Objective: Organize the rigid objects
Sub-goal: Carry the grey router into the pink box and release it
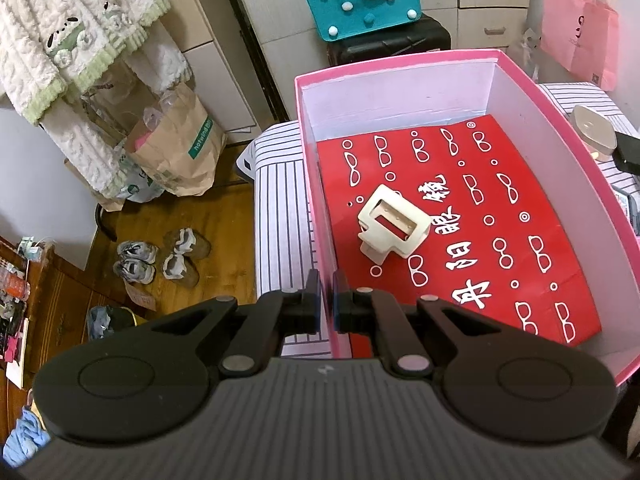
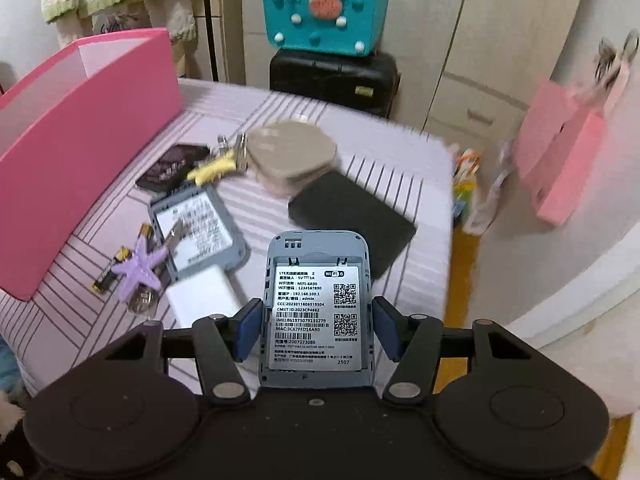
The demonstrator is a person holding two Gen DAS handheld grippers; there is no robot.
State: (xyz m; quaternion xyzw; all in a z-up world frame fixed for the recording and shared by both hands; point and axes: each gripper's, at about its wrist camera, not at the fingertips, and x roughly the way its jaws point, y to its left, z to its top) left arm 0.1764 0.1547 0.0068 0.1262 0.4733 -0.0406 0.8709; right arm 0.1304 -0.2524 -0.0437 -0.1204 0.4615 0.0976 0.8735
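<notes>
Several loose items (image 2: 140, 268) lie between router (image 2: 318, 304) and pink box (image 2: 92, 128).

The room has soft, even indoor light, with only weak shadows. In the left wrist view all is sharp, and straight lines bend near the edges (fisheye effect). In the right wrist view the wifi router (image 2: 316, 312) is sharp, but the bed (image 2: 384, 152) and the things behind it are smeared by motion blur.
</notes>
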